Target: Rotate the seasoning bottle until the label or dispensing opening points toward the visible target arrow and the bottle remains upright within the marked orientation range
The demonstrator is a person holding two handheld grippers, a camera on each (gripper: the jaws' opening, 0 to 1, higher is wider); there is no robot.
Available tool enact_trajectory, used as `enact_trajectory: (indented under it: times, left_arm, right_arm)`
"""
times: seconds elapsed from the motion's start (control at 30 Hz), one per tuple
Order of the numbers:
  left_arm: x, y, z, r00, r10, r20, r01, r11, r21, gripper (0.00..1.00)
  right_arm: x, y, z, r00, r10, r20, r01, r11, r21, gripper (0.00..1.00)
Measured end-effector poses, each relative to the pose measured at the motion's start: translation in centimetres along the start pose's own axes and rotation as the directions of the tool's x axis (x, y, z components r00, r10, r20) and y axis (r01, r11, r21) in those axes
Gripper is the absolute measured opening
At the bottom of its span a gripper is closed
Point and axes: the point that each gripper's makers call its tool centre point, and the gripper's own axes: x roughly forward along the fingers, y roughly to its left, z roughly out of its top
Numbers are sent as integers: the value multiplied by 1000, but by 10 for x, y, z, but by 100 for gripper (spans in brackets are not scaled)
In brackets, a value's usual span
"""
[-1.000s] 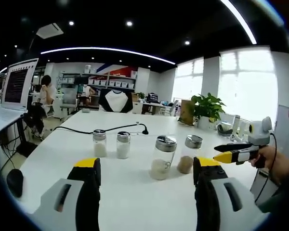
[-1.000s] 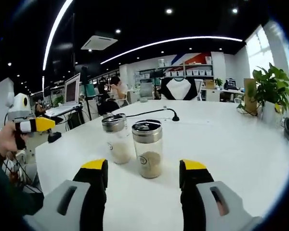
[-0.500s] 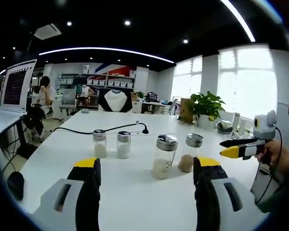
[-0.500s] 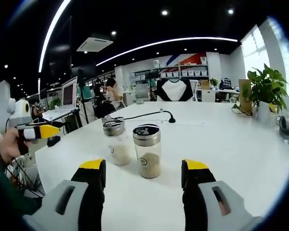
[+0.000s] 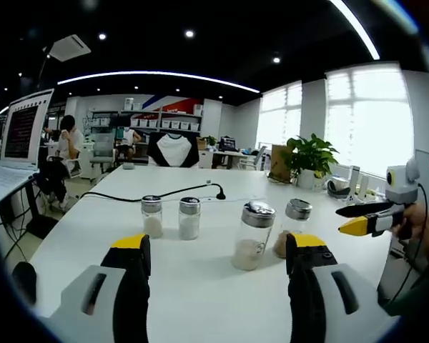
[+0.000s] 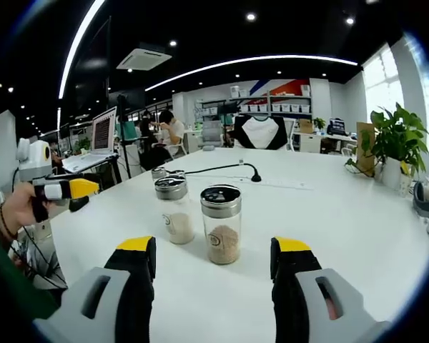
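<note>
Four glass seasoning bottles with metal lids stand upright on the white table (image 5: 93, 243). In the left gripper view, two small ones (image 5: 152, 216) (image 5: 189, 218) stand to the left, then a larger bottle of pale grains (image 5: 252, 234) and one of brown powder (image 5: 292, 227). My left gripper (image 5: 219, 246) is open, short of them, holding nothing. In the right gripper view the brown bottle (image 6: 221, 224) stands nearest with the pale one (image 6: 174, 209) beside it. My right gripper (image 6: 213, 246) is open and apart from both. The left gripper (image 6: 64, 189) shows at the left in a hand.
A black cable (image 5: 164, 191) runs across the table behind the bottles. A potted plant (image 6: 393, 139) stands at the far right edge. A laptop (image 5: 25, 132) sits on a side desk at the left, and people sit at desks beyond. A dark mouse (image 5: 18, 275) lies near the table's left edge.
Both cameras have drifted a little. In the left gripper view the right gripper has drawn away to the right of the bottles. The bottles stand where they were, and both grippers stay open.
</note>
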Motion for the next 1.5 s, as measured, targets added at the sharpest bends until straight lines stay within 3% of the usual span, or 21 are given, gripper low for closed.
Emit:
enact_trajectory:
  times: [0.23,0.53,0.7,0.9,1.3,1.5]
  left_arm:
    - [20,6,14,1000,-5,17,4,1000,21,80]
    - [52,14,11,1000,-15,1,15,1000,20,75]
    - [75,16,3,999,-32,-33,33,999,21,74]
    - [100,27,-10,997,5,-74,-3,1000,27,72]
    - [148,38,-31,989,7,-147,-4,1000,23,69]
    - [169,45,-42,983,8,-183,0,999,43,63]
  right_arm:
    - [-1,1,-1,1000,5,-5,-5,1000,2,65]
    - [-4,0,0,1000,0,3,0,1000,5,65]
    - [-5,-1,-2,1000,-4,-5,4,1000,15,65]
    - [-8,-2,-3,1000,-11,-7,11,1000,23,65]
    - [-12,-6,-2,1000,-20,-5,20,999,25,64]
    - [-17,-8,-1,1000,-29,-1,29,999,24,64]
